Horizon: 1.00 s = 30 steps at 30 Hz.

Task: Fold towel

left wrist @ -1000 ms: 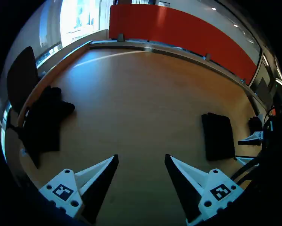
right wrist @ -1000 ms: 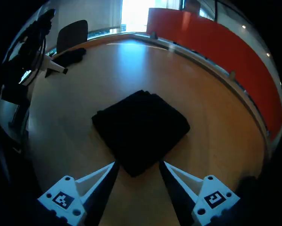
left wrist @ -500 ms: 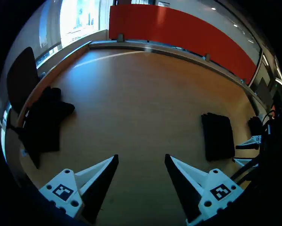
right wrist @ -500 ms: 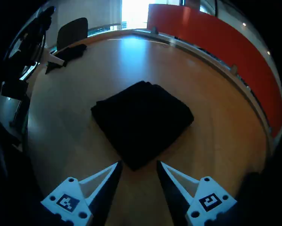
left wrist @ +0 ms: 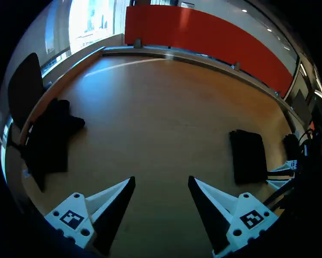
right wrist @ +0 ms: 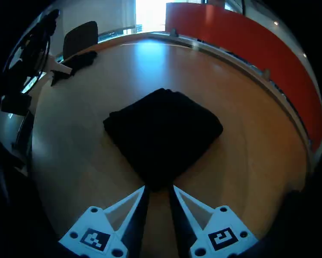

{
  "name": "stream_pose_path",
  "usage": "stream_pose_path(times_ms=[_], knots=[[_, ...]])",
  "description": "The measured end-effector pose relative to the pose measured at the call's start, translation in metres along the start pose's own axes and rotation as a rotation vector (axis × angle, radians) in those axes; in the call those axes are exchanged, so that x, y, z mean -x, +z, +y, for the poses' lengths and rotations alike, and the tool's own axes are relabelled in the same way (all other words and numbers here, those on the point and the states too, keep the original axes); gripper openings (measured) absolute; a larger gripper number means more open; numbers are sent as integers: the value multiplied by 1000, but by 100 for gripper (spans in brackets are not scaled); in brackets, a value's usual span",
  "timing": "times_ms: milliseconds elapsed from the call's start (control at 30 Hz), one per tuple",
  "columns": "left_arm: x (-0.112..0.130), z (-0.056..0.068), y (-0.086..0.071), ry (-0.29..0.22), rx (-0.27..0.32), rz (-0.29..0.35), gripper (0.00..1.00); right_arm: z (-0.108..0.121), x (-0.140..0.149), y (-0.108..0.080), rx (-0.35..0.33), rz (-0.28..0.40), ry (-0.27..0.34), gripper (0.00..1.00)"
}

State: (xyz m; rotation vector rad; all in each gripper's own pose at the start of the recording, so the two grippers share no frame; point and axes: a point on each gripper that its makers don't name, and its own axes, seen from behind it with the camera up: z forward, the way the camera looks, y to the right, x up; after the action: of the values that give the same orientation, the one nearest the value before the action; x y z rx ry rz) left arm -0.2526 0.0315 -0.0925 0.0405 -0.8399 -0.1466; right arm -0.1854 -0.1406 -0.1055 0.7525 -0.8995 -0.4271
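Observation:
A folded black towel (right wrist: 163, 131) lies on the wooden table (right wrist: 255, 142). In the right gripper view its near corner sits between my right gripper's (right wrist: 158, 189) fingers, which have narrowed to a small gap, and both tips touch the corner's edges. The left gripper view has the same towel (left wrist: 248, 155) at the right, with my right gripper (left wrist: 285, 172) just beyond it. My left gripper (left wrist: 161, 180) hangs open over bare table (left wrist: 161, 112) with nothing between its fingers. It is also seen far off in the right gripper view, where the left gripper (right wrist: 59, 69) is held by a dark arm.
A second, crumpled black cloth (left wrist: 49, 142) lies near the table's left edge, seen small as the cloth (right wrist: 77, 62) in the right gripper view. A dark chair (left wrist: 25, 86) stands behind it. A red partition (left wrist: 203, 34) runs along the table's far edge.
My right gripper has moved forward onto the towel's near corner and its fingers have drawn much closer together. The left gripper has stayed still and open.

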Motion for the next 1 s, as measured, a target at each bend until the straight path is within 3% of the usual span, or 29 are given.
stream_pose_path(times_ms=[200,400,700,1000], knots=[[1,0,0,1,-2,-2,91,-2,1,0,-1,0,-1,31],[0,-1,0,0,-3,0,91,-5,1,2,-12,0,9,7],[1,-2,0,1,-3,-2,91,-2,-1,-3,-6,3,10,6],[0,-1,0,0,2,0,91,12,-32,-23,25,50,-12,6]])
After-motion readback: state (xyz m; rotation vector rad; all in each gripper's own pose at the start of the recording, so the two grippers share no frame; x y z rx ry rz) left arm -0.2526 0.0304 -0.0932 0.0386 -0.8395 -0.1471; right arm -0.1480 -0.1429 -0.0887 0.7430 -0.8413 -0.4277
